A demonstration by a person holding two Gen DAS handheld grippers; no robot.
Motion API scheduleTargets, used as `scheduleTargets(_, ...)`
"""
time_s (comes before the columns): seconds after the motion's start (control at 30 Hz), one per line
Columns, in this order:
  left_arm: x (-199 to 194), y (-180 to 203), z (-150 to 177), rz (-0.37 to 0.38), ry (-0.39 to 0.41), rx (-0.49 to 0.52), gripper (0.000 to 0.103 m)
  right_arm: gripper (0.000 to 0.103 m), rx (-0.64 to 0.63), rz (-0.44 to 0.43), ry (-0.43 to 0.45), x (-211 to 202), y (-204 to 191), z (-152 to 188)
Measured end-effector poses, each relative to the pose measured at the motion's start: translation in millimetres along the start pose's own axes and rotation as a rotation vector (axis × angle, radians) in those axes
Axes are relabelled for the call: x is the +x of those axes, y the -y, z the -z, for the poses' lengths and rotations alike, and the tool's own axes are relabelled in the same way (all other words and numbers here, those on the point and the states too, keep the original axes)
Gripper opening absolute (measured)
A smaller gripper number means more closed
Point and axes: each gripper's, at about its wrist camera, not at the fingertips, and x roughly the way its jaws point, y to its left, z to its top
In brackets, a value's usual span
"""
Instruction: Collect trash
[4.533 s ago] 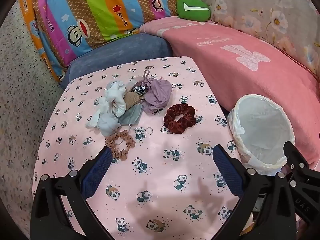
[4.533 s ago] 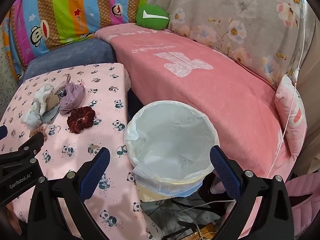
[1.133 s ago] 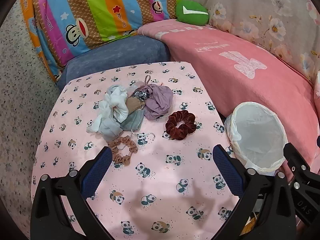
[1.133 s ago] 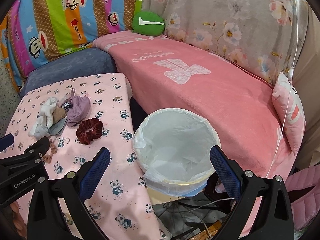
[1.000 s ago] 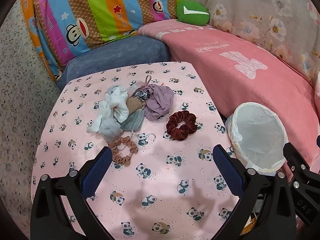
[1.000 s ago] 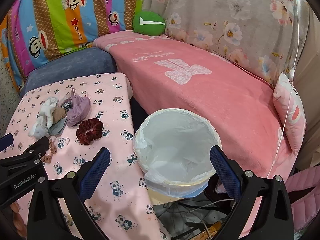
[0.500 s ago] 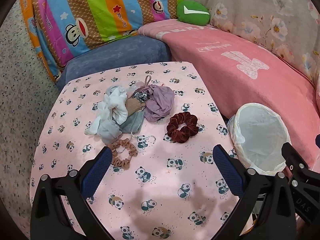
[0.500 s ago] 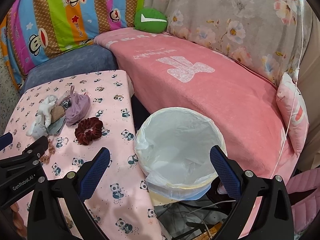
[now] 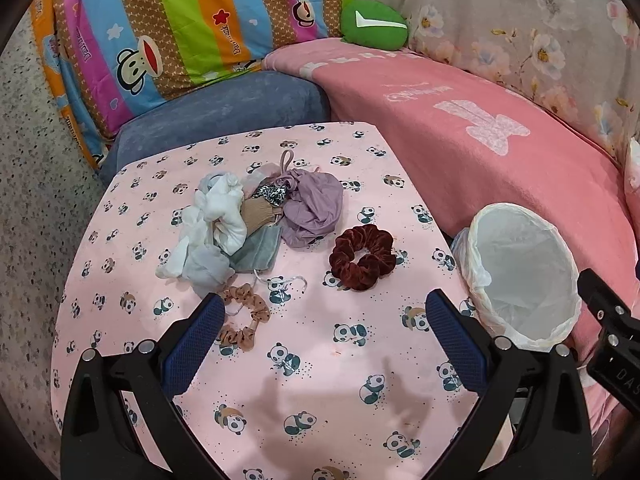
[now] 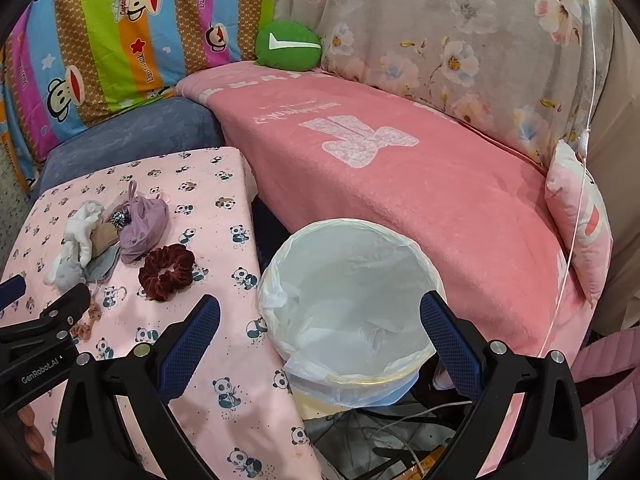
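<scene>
Nothing picked yet: left tool (image 9: 320, 320) and right tool (image 10: 320, 320) released, empty; scrunchie (image 9: 362, 257) mid-frame to be grasped, binned (image 10: 348, 300).

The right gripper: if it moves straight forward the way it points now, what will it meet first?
Most likely the white-lined trash bin, whose open mouth lies between the open fingers of the right gripper. Depth is unclear, so it might pass above the rim.

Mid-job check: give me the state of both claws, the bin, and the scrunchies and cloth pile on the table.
Left claw: open, empty.
Right claw: open, empty.
Trash bin: lined, looks empty, upright beside table.
Maroon scrunchie: flat on table, apart from pile.
Tan scrunchie: on table.
Cloth pile: heaped, untouched.
</scene>
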Motion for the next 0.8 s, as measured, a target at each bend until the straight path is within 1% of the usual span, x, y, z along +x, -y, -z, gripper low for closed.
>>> scheduleTargets(0.1,9,-13,1,0.012,-0.017,-0.003,0.096,0.098,0.008,0.001,0.009,3,-2,-2)
scheduleTargets(0.33,39,-57,10,-0.032,-0.068,-0.047,0.096,0.098,0.007,-0.036,0.018,14,-25,-8)
scheduleTargets(0.4,51,-73,14,-0.033,-0.088,-0.073,0.096,0.098,-0.002,-0.055,0.022,19,-35,-10)
scheduleTargets(0.53,68,-99,20,-0.007,-0.123,-0.129,0.096,0.098,-0.016,-0.092,0.018,35,-61,-13)
scheduleTargets(0.67,83,-115,26,-0.006,-0.146,-0.145,0.096,0.098,-0.033,-0.127,0.001,54,-86,-15)
scheduleTargets(0.8,102,-128,35,0.005,-0.197,-0.173,0.095,0.098,-0.042,-0.146,-0.017,76,-110,-19)
